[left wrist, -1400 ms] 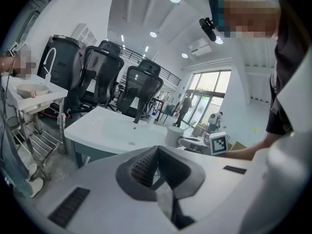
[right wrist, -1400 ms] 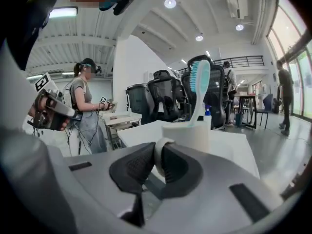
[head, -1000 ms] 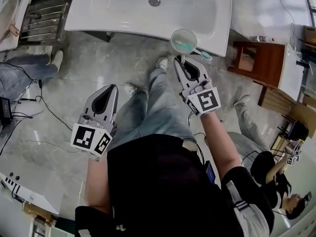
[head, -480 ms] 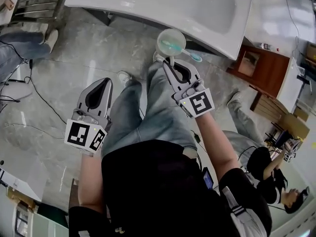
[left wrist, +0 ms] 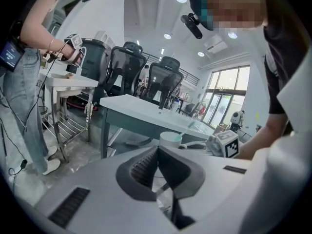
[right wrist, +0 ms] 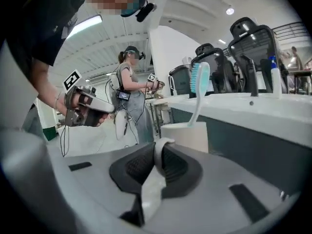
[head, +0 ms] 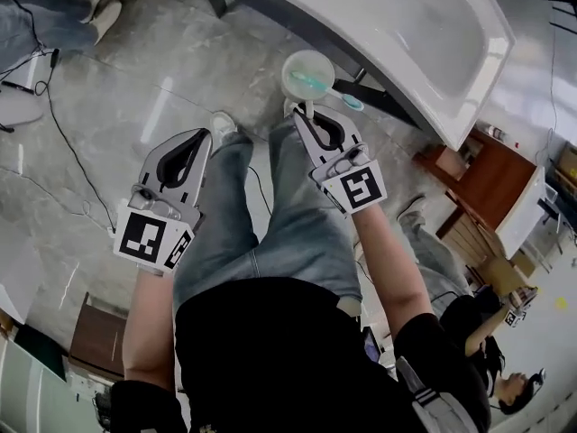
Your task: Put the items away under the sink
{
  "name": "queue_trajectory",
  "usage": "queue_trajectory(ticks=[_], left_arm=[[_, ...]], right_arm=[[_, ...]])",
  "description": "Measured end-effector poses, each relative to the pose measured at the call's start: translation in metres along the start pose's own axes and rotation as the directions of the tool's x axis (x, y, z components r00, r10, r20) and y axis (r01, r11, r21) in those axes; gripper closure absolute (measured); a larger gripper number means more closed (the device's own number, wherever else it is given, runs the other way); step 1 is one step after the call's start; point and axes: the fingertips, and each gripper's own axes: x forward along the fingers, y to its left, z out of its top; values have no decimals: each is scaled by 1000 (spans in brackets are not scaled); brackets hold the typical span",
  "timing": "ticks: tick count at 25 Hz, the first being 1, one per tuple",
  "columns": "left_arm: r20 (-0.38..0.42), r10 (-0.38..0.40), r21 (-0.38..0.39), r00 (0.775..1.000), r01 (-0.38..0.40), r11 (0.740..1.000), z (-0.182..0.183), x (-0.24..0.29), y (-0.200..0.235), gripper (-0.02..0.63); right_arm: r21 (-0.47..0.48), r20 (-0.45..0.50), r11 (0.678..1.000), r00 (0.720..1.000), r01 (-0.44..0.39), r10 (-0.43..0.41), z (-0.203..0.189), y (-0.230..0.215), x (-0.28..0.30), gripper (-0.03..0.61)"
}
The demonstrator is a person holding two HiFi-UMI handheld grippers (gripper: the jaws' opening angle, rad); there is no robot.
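Looming beside the clamped cup [head: 302, 64]: sink [head: 424, 34].

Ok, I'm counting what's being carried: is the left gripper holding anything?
No, the left gripper shows its jaws pressed together with nothing between them.

The left gripper [head: 200, 135] is held well back from the sink [head: 424, 34], its jaws pressed together with nothing between them, and the bare left forearm [head: 149, 323] runs straight back from it. The right gripper [head: 309, 111] reaches nearer the sink, just short of its front edge. Its jaws are clamped on the handle of a cup [head: 308, 72], and the right forearm [head: 388, 260] is stretched forward behind it.
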Motion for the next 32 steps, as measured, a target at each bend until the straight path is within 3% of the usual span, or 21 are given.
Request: queue_trajectory(ticks=[9,21,32], left_arm=[[64,97,-49,993,-94,994,-41,0,13,591],[122,184,-121,975,-170,978,-82,41,59,592],[128,210,-127,969,-194,973,-119,72,105,592]], right_arm=[[-34,-47,994,994,-99,98,-47,-4,30,529],[-61,-85,981,981,-182,177,-113,-34,87,529],[-89,-72,978,981,-189,182,-157,-64,154,529]])
